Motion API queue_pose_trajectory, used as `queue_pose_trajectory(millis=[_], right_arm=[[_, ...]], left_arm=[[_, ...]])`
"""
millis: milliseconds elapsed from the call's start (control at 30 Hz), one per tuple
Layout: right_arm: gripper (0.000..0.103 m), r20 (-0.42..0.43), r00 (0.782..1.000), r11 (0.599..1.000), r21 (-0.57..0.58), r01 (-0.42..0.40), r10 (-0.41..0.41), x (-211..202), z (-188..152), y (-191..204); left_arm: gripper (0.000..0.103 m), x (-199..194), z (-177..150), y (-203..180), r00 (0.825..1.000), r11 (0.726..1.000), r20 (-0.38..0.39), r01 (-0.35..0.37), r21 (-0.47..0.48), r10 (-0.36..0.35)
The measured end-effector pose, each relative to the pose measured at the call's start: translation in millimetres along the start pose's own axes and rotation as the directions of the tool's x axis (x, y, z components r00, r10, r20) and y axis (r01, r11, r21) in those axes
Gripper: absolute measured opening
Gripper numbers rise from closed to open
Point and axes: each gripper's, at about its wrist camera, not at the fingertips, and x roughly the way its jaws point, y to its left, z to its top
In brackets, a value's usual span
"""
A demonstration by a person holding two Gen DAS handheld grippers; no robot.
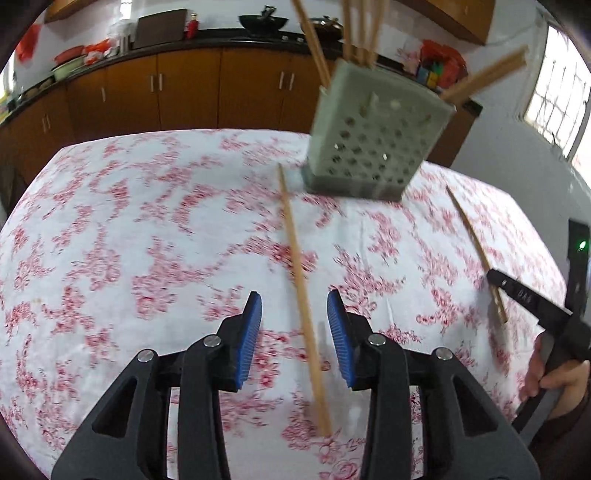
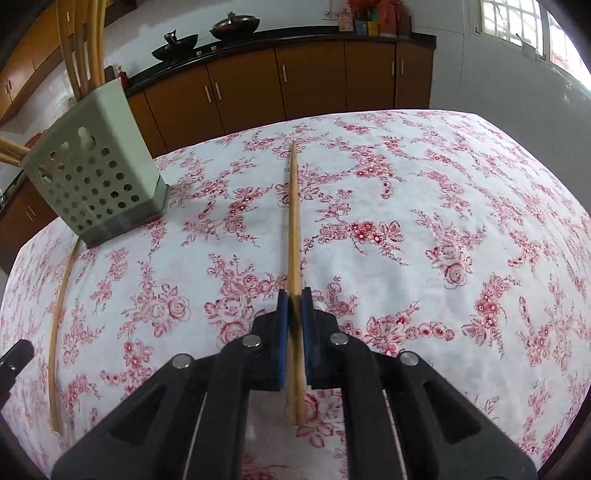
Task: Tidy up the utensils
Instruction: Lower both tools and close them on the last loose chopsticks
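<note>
A pale green perforated utensil holder (image 1: 373, 136) stands on the floral tablecloth with several wooden chopsticks (image 1: 360, 29) sticking out of it. It also shows in the right wrist view (image 2: 96, 173). My left gripper (image 1: 294, 306) is open, its blue pads either side of a loose chopstick (image 1: 301, 280) lying on the cloth. My right gripper (image 2: 294, 299) is shut on another chopstick (image 2: 293, 221), which points forward along the fingers. That chopstick (image 1: 476, 251) and the right gripper (image 1: 517, 295) show at the right of the left wrist view.
The table (image 2: 443, 184) carries a white cloth with red flowers. Brown kitchen cabinets (image 1: 184, 88) with a dark counter, woks and jars run behind it. A window (image 2: 517, 22) is at the right. The loose chopstick (image 2: 61, 314) lies at the left of the right wrist view.
</note>
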Motion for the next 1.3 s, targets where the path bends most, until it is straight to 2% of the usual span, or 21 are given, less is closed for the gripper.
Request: queue_pose_trajectory(millis=[267, 300, 333, 400, 633, 800, 1000, 1300], right_arm=[[0.008, 0.0, 1.0, 1.0, -0.023, -0.013, 0.013, -0.4, -1.1, 5.9], [0.008, 0.0, 1.0, 1.0, -0.025, -0.015, 0.015, -0.7, -1.7, 6.6], [0.008, -0.001, 1.0, 0.999, -0.029, -0.017, 0.017, -0.9, -2.0, 7.6], [0.008, -0.002, 1.0, 0.999, -0.038, -0.024, 0.024, -1.6, -2.3, 9.6], [0.008, -0.016, 0.997, 0.993, -0.09, -0.074, 0.073, -2.9, -5.5, 26.1], [0.008, -0.017, 0.996, 0.985, -0.146, -0.092, 0.091, -2.4, -7.1, 40.9], [0.008, -0.02, 0.996, 0.978, -0.187, -0.091, 0.089, -0.2, -4.6, 49.9], [0.009, -0.023, 0.995, 0.978, -0.18, -0.101, 0.098, 2.6, -3.8, 45.9]], left_arm=[[0.036, 19.3, -7.0, -12.9, 0.998, 0.998, -0.042, -0.055, 0.031, 0.056], [0.026, 18.1, -7.7, -14.4, 0.997, 0.997, -0.032, -0.073, 0.041, 0.074], [0.023, 17.6, -8.0, -14.8, 0.996, 0.995, -0.029, -0.086, 0.048, 0.088], [0.008, 17.2, -6.9, -12.2, 0.994, 0.994, -0.028, -0.104, 0.042, 0.105], [0.007, 21.4, 10.0, 23.9, 0.988, 0.988, -0.032, -0.151, -0.035, 0.15], [0.007, 25.9, 19.6, 45.4, 0.985, 0.984, -0.028, -0.171, -0.056, 0.17], [0.008, 26.6, 17.7, 44.8, 0.984, 0.983, -0.001, -0.177, -0.039, 0.177], [0.008, 27.5, 19.1, 50.0, 0.988, 0.986, 0.0, -0.155, -0.058, 0.156]])
